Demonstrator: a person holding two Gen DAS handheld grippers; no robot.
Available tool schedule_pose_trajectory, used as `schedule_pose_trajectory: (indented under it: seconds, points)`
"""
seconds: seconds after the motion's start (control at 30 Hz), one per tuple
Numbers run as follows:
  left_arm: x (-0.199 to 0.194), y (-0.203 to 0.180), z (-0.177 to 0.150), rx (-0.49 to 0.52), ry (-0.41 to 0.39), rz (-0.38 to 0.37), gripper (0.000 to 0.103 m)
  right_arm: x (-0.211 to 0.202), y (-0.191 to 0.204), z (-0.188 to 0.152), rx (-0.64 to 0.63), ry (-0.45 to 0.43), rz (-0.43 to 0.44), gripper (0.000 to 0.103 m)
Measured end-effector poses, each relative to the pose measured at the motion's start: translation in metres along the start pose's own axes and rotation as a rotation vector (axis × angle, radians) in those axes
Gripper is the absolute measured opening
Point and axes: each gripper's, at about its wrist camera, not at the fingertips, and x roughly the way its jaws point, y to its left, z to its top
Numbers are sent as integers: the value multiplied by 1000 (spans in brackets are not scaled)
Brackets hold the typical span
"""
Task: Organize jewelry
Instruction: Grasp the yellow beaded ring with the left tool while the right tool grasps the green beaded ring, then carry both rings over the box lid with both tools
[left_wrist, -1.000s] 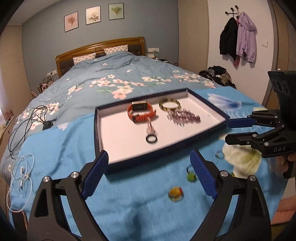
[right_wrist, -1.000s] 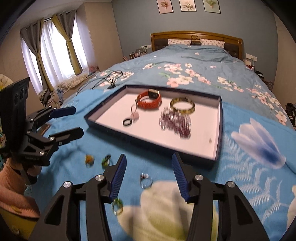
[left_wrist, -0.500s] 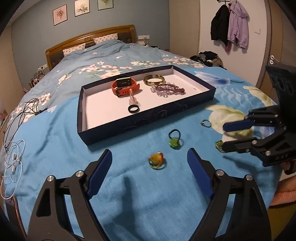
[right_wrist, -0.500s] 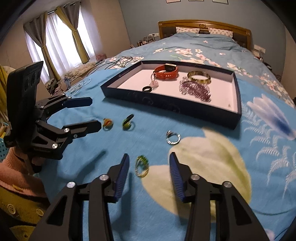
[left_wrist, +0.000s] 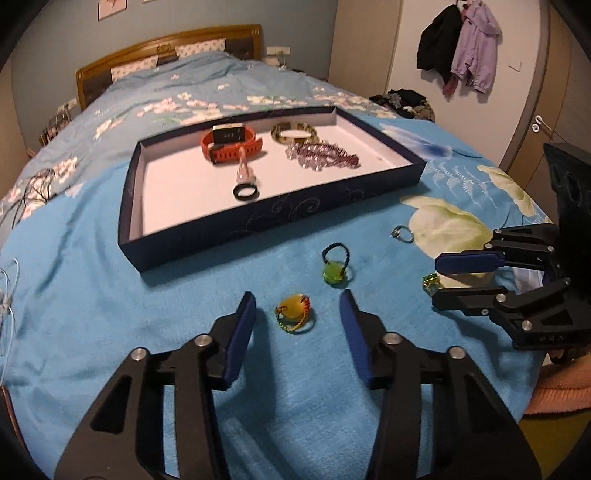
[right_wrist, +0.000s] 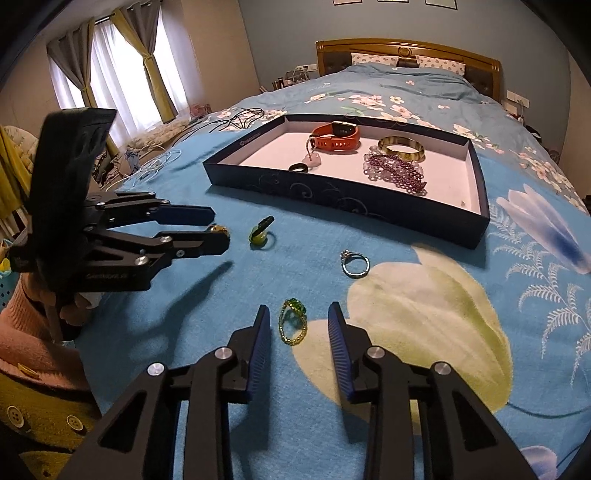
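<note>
A dark blue tray (left_wrist: 207, 240) (right_wrist: 476, 192) on the bed holds an orange watch (left_wrist: 229, 144), a gold bangle (left_wrist: 293, 132), a purple bead bracelet (left_wrist: 325, 153), a pink charm and a black ring (left_wrist: 245, 192). On the blue bedspread lie a yellow-stone ring (left_wrist: 294, 313), a green-stone ring (left_wrist: 335, 267) (right_wrist: 260, 232), a silver ring (left_wrist: 402, 233) (right_wrist: 355, 263) and a green beaded ring (right_wrist: 293, 321) (left_wrist: 432, 282). My left gripper (left_wrist: 297, 308) is open around the yellow-stone ring. My right gripper (right_wrist: 298, 321) is open around the green beaded ring.
White and black cables (right_wrist: 155, 162) lie on the bed to the left of the tray. The bed's wooden headboard (right_wrist: 406, 50) is at the far end. Coats (left_wrist: 461, 48) hang on the wall at the right. The bed edge is close below both grippers.
Both grippers have dropped down and pulled back from the tray to the loose rings. The left now straddles the yellow-stone ring, the right the green beaded ring.
</note>
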Motion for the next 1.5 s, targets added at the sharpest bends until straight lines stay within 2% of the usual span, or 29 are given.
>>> schedule_pose_trajectory:
  seconds: [0.1,0.27,0.4,0.7,1.5]
  points:
    - [3,3,0,-17,11,-12,39,0,2,0,-11,0,-9,30]
    - [4,3,0,-14,13,-18,31,1,1,1,-10,1,-21,21]
    - [4,3,1,-14,12,-21,29,3,0,2,-6,1,-31,12]
    - [4,3,1,-18,9,-23,19,0,-4,3,12,-8,-27,9]
    - [-10,0,2,-27,-42,-37,18,-15,-9,15,38,-82,-21,9]
